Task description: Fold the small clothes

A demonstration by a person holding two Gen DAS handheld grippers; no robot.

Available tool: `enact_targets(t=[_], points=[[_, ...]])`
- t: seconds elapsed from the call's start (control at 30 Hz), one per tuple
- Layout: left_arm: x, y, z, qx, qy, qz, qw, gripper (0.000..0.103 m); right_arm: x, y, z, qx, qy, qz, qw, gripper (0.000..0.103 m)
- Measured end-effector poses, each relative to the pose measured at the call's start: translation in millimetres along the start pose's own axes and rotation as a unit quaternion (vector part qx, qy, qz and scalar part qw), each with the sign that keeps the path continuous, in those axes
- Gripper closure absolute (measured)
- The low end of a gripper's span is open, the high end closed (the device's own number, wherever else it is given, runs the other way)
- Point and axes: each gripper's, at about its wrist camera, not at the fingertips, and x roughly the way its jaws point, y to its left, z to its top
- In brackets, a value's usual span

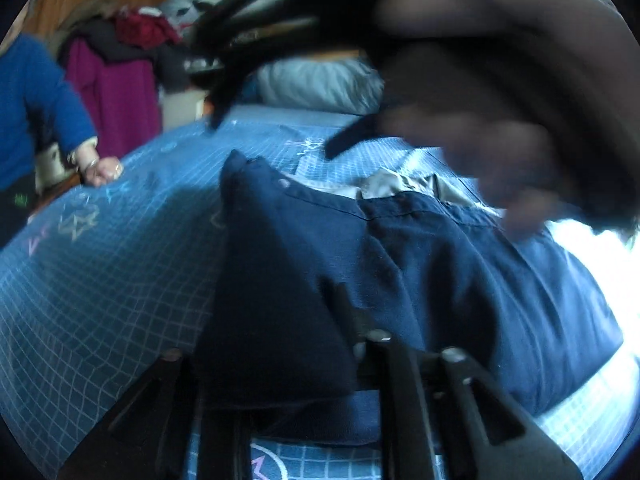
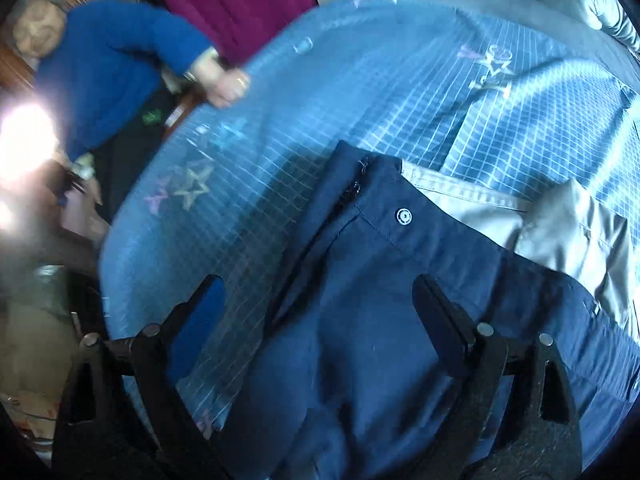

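One pair of navy shorts (image 2: 360,320) lies on the blue grid-patterned bed cover (image 2: 400,92). The right gripper (image 2: 320,312) hovers over the shorts, jaws wide. The left gripper (image 1: 276,344) pinches a raised fold of them. Only the right wrist view shows the single snap button (image 2: 404,215); only the left wrist view shows the striped pillow (image 1: 316,84).

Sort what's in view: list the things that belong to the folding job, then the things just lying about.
For the job:
navy shorts, waistband with a snap button
left gripper, holding a fold of the shorts
right gripper, open over the shorts
blue checked bedspread, the work surface

Lying about:
pile of clothes
pillow
bystander's hand on the bed edge
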Motion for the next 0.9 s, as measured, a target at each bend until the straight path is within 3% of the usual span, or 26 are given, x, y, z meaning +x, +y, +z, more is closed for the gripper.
enact_targets(t=[0.13,0.27,0.33,0.4,0.43,0.6,0.7,0.9], points=[[5,-14,0,0.038,0.008,0.006,0.9992,0.075,25,3,5,-0.003,0.037,-0.014,0.999,0.010],[8,-20,0,0.054,0.012,0.008,0.9984,0.075,41,-6,4,-0.029,0.064,-0.067,0.995,0.015],[9,-20,0,0.053,0.014,0.006,0.9985,0.075,48,-18,1,-0.021,0.081,-0.049,0.995,0.040],[12,-17,2,0.048,0.019,0.000,0.9987,0.075,45,-37,-3,0.011,0.076,0.009,0.997,0.089],[12,-16,3,0.047,0.019,-0.009,0.9987,0.075,38,-46,-7,0.034,0.064,0.050,0.996,0.094],[-13,-28,10,0.076,-0.020,-0.046,0.9958,0.075,-34,-89,-46,0.056,-0.038,0.112,0.991,0.095],[-31,-62,23,0.098,-0.037,-0.083,0.9910,0.075,-81,-139,-85,0.099,-0.096,0.134,0.981,0.095],[-44,-165,36,0.173,-0.031,-0.190,0.9658,0.076,-128,-253,-183,0.205,-0.154,0.158,0.954,0.096]])
